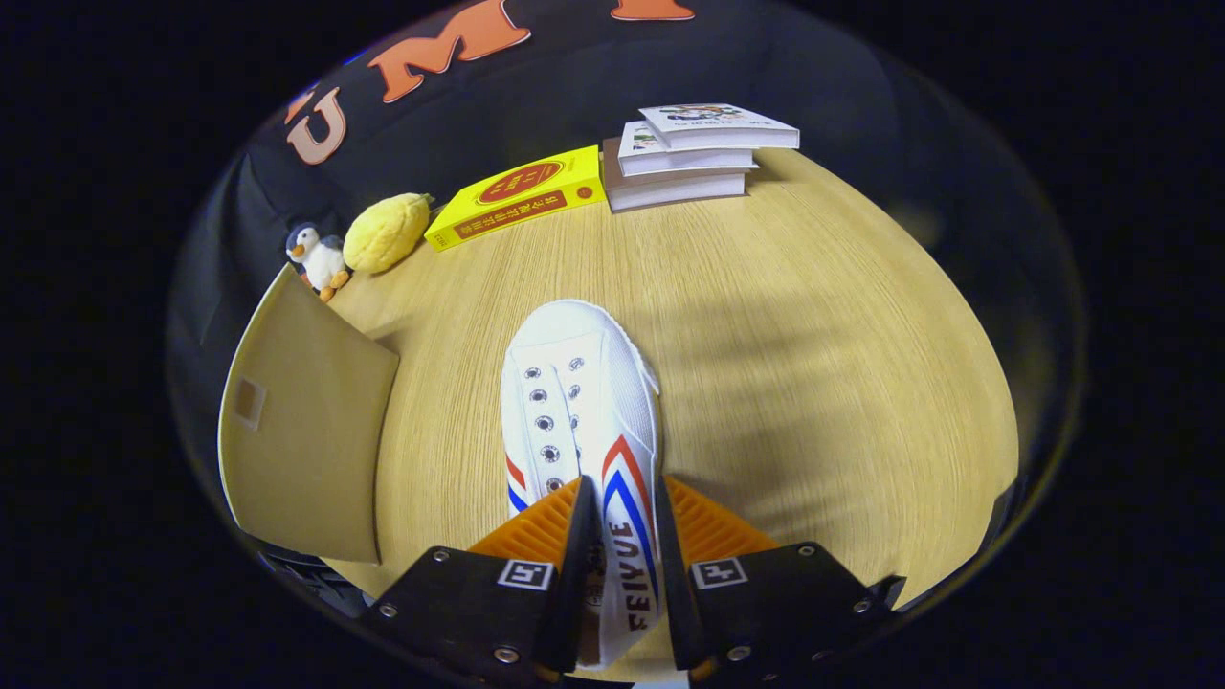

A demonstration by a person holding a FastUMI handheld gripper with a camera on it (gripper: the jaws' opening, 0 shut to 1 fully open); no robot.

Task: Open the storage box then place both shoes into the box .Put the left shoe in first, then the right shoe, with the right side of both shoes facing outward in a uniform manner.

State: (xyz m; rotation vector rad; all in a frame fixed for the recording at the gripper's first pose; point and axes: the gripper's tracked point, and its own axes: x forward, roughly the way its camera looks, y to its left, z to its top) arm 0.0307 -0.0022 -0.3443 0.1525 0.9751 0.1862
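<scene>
A white canvas shoe (582,402) is sitting clamped between the two fingers of the tool (620,522), toe pointing away across the pale wood-grain table (813,364). Both fingers are pressing on the shoe's rear part from either side, so the tool is closed on it. The word "FEIYUE" is running in dark red capitals along the shoe's side wall between the fingers, below a red and blue chevron stripe; a shorter red and blue stripe is showing on the other side. Two rows of metal eyelets are lying open along the top, with no lace to be seen. Whether the sole is resting on the table or hanging just above it cannot be told.

To the left of the shoe, a tan flap of the storage box (301,435) is standing open, a small pale square patch on its face; the inside of the box cannot be made out. Beyond that flap, at the far left edge of the table, a small penguin plush toy (317,257) is leaning just beside a yellow lemon-shaped plush (387,232). Further along the far edge, a yellow book (517,197) is lying flat, carrying a red oval on its cover and a red band of characters along its spine, too small to read. Touching its right end, a stack of three pale books (691,158) is resting, the top one skewed, its cover print too small to read.
</scene>
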